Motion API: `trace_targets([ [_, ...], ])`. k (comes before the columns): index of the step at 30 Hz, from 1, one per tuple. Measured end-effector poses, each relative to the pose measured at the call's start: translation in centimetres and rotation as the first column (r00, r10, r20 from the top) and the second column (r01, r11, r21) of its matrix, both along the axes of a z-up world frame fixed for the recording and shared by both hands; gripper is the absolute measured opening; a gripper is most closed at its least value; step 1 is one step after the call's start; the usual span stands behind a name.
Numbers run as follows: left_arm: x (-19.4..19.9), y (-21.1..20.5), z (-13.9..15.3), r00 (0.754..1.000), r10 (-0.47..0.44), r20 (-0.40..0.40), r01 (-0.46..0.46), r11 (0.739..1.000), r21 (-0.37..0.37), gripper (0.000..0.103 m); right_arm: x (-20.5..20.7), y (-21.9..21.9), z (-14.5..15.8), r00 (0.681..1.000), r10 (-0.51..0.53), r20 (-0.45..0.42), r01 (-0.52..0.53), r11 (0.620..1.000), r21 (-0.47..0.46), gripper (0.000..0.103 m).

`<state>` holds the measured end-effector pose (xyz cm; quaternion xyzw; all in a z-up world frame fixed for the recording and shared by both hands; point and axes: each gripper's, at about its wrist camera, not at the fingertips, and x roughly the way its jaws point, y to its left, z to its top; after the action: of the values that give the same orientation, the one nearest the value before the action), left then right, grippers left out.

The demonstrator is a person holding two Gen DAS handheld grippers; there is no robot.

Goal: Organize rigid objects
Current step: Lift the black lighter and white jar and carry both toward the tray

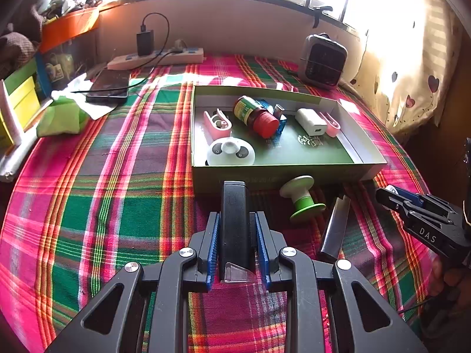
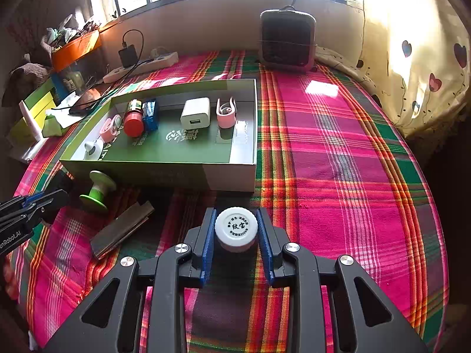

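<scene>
A green open box (image 1: 282,172) (image 2: 164,173) lies on the plaid cloth and holds a red-capped bottle (image 1: 255,116) (image 2: 134,119), a white charger (image 1: 310,121) (image 2: 195,113), pink clips (image 1: 217,123) (image 2: 226,113), a blue item (image 2: 150,113) and a white panda-face piece (image 1: 230,152). My left gripper (image 1: 237,220) is shut on a black bar-shaped object (image 1: 235,220) just before the box's near wall. My right gripper (image 2: 236,220) is shut on a white round jar (image 2: 236,228), near the box's front right corner. A green-and-white spool (image 1: 303,198) (image 2: 98,189) and a dark flat bar (image 1: 335,226) (image 2: 122,228) lie on the cloth in front of the box.
A grey small heater (image 1: 323,58) (image 2: 287,39) stands at the back. A power strip with a black adapter (image 1: 156,57) (image 2: 141,63), a phone (image 1: 109,85) and green and yellow boxes (image 1: 23,103) are at the left. A curtain (image 2: 412,44) hangs at the right.
</scene>
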<state>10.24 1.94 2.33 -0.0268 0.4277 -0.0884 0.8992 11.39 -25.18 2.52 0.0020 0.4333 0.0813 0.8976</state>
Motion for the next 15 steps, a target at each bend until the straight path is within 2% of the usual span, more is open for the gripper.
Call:
trace_targets([
  [15,0.0,-0.3,2.0,0.999,-0.028,0.035,0.029,1.0,-0.009,0.022,-0.2,0.4,1.5,0.999,0.014,0.036,-0.014,1.0,-0.001,0.029],
])
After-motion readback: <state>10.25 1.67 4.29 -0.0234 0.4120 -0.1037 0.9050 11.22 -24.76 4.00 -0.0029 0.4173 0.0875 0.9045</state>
